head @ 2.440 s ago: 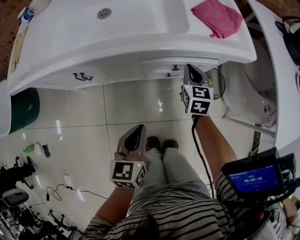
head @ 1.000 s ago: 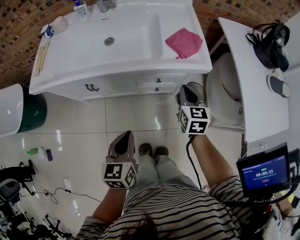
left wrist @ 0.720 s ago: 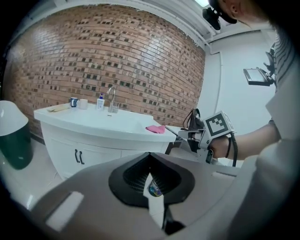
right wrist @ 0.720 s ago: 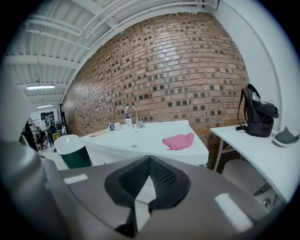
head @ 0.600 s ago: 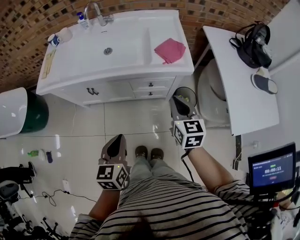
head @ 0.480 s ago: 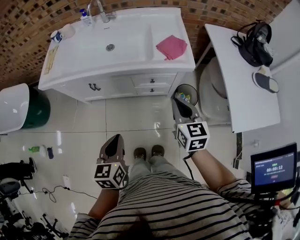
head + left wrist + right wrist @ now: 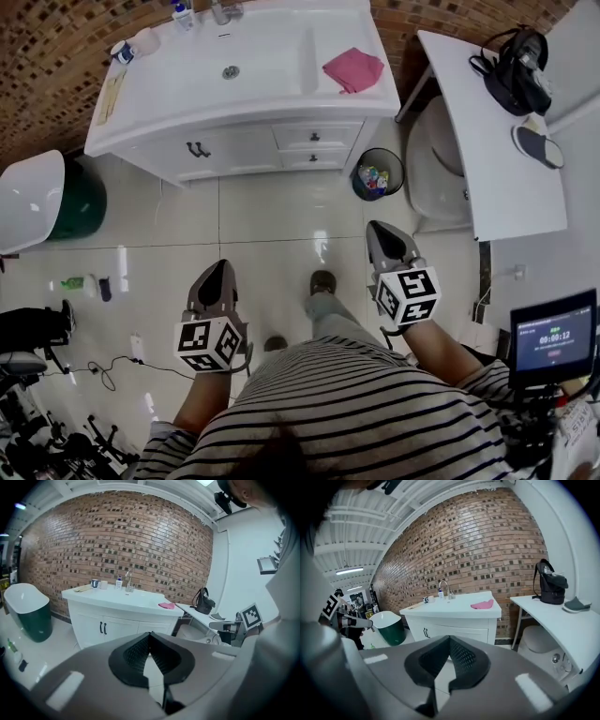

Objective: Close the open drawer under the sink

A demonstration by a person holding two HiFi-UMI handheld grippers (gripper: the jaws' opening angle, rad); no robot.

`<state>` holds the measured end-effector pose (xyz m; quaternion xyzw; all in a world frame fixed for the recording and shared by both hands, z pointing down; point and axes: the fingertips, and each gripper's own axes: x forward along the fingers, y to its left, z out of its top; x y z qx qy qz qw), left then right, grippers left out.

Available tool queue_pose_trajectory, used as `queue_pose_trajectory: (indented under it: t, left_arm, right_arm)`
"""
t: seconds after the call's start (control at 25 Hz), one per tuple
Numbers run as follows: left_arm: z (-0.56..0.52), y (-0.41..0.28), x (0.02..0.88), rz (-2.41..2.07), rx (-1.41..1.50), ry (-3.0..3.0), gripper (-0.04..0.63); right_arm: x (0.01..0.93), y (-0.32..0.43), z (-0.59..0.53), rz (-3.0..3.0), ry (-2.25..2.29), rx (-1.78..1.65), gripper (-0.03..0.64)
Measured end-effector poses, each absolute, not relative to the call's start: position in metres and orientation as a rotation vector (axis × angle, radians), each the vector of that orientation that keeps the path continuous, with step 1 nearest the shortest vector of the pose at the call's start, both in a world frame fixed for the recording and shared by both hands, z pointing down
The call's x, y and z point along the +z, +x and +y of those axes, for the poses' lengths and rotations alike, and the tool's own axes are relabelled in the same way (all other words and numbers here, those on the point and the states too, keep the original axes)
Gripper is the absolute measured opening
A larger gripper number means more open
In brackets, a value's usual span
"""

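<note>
Black bin beside white sink cabinet

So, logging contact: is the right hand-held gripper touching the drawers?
Apart. Head view shows open floor between the right hand-held gripper and the drawers.

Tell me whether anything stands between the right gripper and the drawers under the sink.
Nothing visible blocks it: only bare floor lies between the right gripper and the drawers. A trash bin stands just right of that line, near the drawers.
</note>
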<state>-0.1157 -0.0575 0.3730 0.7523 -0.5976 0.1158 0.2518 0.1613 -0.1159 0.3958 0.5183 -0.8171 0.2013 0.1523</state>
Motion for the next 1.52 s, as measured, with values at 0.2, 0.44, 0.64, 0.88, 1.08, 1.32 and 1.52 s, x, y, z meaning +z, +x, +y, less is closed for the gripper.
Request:
queue_pose_trajectory:
  t: [0.2,0.44,0.64,0.88,1.08,1.32,1.52]
  left_arm:
    - [-0.023,-0.137,0.369,-1.616,0.270,2.069,0.012]
    - [0.046,-0.177,0.362,-1.582,0.224,2.129,0.012]
    - [0.121,-0.223,0.360,-1.557,0.192,2.180,0.012]
    - [0.166,-0.258,0.348,-1.523,0.155,2.197,0.012]
    - [0.183,-0.266,0.329,-1.483,0.115,2.232,0.012]
    - [0.197,-0.253,0.315,-1.454,0.093,2.275,0.012]
    - [0.216,-0.236,0.310,-1.438,0.097,2.306,0.012]
  right_arm:
    - [0.383,0.146,-0.082,-2.344,1.535,0.538,0.000]
    - [0.367,0.118,-0.016,-2.314,1.658,0.501,0.000]
    - [0.354,0.071,0.066,-2.313,1.738,0.491,0.000]
    - [0.331,0.020,0.122,-2.321,1.732,0.442,0.000]
    - [0.304,-0.009,0.147,-2.336,1.720,0.378,0.000]
    - [0.283,-0.025,0.169,-2.369,1.688,0.287,0.000]
    - [0.277,-0.032,0.186,-2.414,1.651,0.249,0.000]
